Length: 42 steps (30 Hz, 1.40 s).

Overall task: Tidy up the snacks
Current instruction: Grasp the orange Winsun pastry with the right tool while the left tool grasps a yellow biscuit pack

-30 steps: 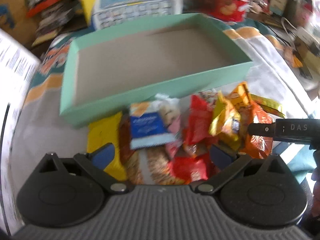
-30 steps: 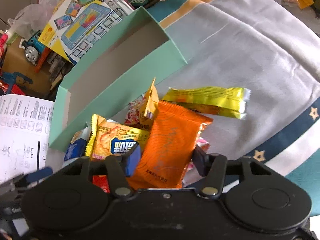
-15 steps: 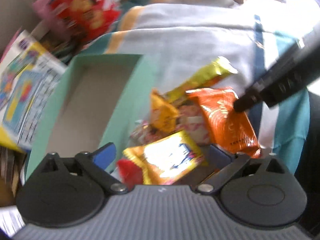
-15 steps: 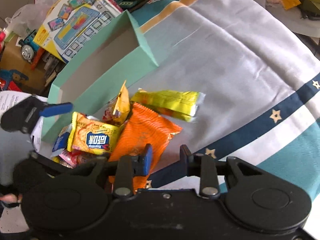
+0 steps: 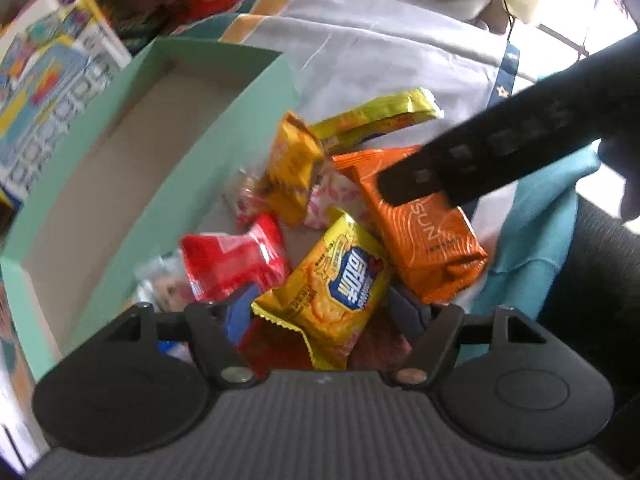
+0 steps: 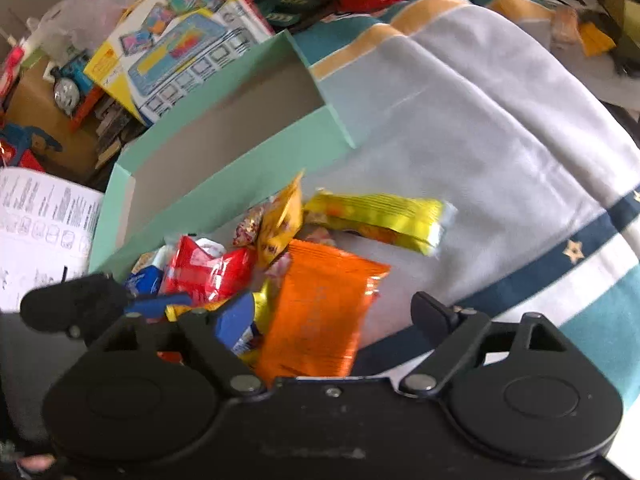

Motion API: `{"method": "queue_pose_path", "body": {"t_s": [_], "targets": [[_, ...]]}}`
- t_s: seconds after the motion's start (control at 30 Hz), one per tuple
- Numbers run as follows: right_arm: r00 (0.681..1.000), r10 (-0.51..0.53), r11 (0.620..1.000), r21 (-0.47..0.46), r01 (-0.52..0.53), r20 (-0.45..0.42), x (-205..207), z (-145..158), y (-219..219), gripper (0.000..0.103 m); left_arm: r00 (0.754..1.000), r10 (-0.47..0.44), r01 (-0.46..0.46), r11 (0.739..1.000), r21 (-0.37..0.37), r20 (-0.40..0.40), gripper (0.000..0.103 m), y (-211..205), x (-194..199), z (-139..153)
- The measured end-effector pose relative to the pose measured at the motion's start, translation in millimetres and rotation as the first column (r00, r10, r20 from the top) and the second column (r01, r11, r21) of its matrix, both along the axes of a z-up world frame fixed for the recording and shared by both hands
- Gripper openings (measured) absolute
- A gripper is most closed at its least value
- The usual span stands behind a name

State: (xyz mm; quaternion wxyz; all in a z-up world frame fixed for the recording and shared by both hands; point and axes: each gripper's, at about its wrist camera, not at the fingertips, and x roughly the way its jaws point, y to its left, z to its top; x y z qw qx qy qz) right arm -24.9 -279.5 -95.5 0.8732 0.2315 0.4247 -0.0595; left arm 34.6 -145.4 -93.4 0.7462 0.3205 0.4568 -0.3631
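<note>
Snacks are heaped on the grey blanket [image 6: 480,128] right beside the mint box [image 5: 256,92], which sits at about 10 o'clock from the pile. Left gripper [image 5: 320,308] is closing its jaws around the yellow cracker pack [image 5: 340,284], not pinching yet. Right gripper [image 6: 332,312] is spreading open over the orange packet [image 6: 320,312], letting go.

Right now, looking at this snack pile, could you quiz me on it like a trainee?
1. True or false: the green box already holds snacks.
2. Which packet lies between the left tool fingers: A orange, B yellow cracker, C red?
3. What colour is the packet between the right tool fingers?

Key: 1 false, it looks empty. 2 B, the yellow cracker packet. 3 orange.
</note>
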Motion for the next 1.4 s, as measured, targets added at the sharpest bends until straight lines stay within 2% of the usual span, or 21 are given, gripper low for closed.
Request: {"method": "queue_pose_path", "body": {"t_s": [0.1,0.2,0.23,0.27,0.33,0.4,0.53,0.57,0.6,0.67,0.73,0.8,0.87,0.97,1.07,1.17,1.2,1.3,1.33,1.37,1.4], "targets": [[0.999,-0.011,0.999,-0.050,0.010,-0.037,9.7,-5.8,9.9,0.083,0.997,0.061,-0.063,0.997,-0.041,-0.039,0.064,11.0,-1.7,2.0],[0.998,0.010,0.998,-0.069,-0.014,-0.065,11.2,-12.9,11.3,0.062,0.988,0.125,-0.132,0.988,-0.079,-0.087,0.058,21.9,1.1,4.1],[0.998,0.019,0.997,-0.068,-0.023,-0.058,8.9,-12.7,10.6,0.059,0.986,0.133,-0.141,0.986,-0.086,-0.097,0.056,23.6,0.3,5.5],[0.999,0.023,0.997,-0.074,-0.026,-0.049,5.9,-11.1,8.5,0.058,0.986,0.131,-0.141,0.986,-0.093,-0.106,0.053,25.4,-0.5,7.3],[0.999,0.030,0.997,-0.068,-0.032,-0.030,1.4,-6.3,1.2,0.058,0.989,0.105,-0.116,0.988,-0.106,-0.105,0.054,24.0,-2.8,11.8],[0.998,0.055,0.996,-0.070,-0.056,-0.015,-2.4,-1.9,-4.2,0.058,0.995,0.064,-0.071,0.992,-0.107,-0.072,0.059,15.8,-3.4,15.6],[0.993,0.114,0.987,-0.111,-0.118,-0.041,-2.9,2.6,-13.3,0.058,0.998,-0.021,0.018,0.998,-0.058,-0.055,0.061,-4.9,-5.7,7.5],[0.992,0.118,0.986,-0.109,-0.123,-0.051,-3.1,1.6,-16.4,0.058,0.997,-0.038,0.036,0.999,-0.026,-0.061,0.059,-9.9,-5.4,0.7],[0.992,0.113,0.988,-0.103,-0.119,-0.059,-3.3,-0.5,-19.4,0.058,0.998,-0.038,0.038,0.999,0.003,-0.051,0.051,-14.6,-4.4,-5.1],[0.993,0.097,0.991,-0.085,-0.103,-0.067,-4.5,-6.4,-23.8,0.060,0.999,-0.014,0.014,1.000,0.001,-0.043,0.050,-13.9,-4.7,-4.6],[0.995,0.072,0.995,-0.069,-0.076,-0.067,-7.9,-12.0,-25.9,0.062,0.993,0.039,-0.044,0.998,-0.047,-0.108,0.049,-7.8,0.3,0.4],[0.996,0.061,0.997,-0.048,-0.065,-0.072,-12.1,-16.3,-26.7,0.070,0.982,0.103,-0.116,0.991,-0.073,-0.159,0.050,-1.3,1.0,2.7],[0.996,0.055,0.997,-0.046,-0.058,-0.068,-15.9,-18.0,-26.1,0.076,0.978,0.142,-0.151,0.987,-0.049,-0.154,0.052,-1.1,-0.4,-0.5],[0.997,0.043,0.997,-0.068,-0.048,-0.068,-25.2,-15.9,-25.5,0.077,0.979,0.142,-0.147,0.989,-0.025,-0.145,0.055,-1.5,-2.5,-4.0],[0.997,0.026,0.997,-0.066,-0.030,-0.070,-30.0,-15.7,-26.5,0.077,0.971,0.164,-0.167,0.986,0.001,-0.171,0.067,-6.1,2.0,-9.7],[0.997,0.011,0.997,-0.080,-0.017,-0.073,-27.5,-15.7,-23.9,0.077,0.962,0.196,-0.195,0.981,0.027,-0.191,0.061,-9.6,5.7,-22.2],[0.997,0.010,0.996,-0.084,-0.016,-0.074,-26.0,-15.8,-22.8,0.077,0.962,0.197,-0.200,0.980,0.003,-0.191,0.048,-8.2,5.4,-20.2],[0.997,0.023,0.994,-0.103,-0.031,-0.078,-19.6,-17.4,-15.9,0.075,0.956,0.215,-0.225,0.974,-0.028,-0.202,0.047,-3.0,8.4,-15.3],[0.997,0.027,0.993,-0.112,-0.036,-0.078,-16.6,-18.2,-12.9,0.069,0.955,0.220,-0.232,0.972,-0.036,-0.199,0.047,-0.1,9.3,-13.4],[0.997,0.032,0.991,-0.127,-0.041,-0.073,-13.8,-18.8,-9.6,0.056,0.955,0.227,-0.239,0.970,-0.041,-0.192,0.047,3.2,9.4,-11.5],[0.997,0.035,0.989,-0.144,-0.045,-0.068,-12.5,-18.9,-7.8,0.054,0.954,0.236,-0.248,0.968,-0.045,-0.184,0.047,6.5,9.6,-9.4]]}}
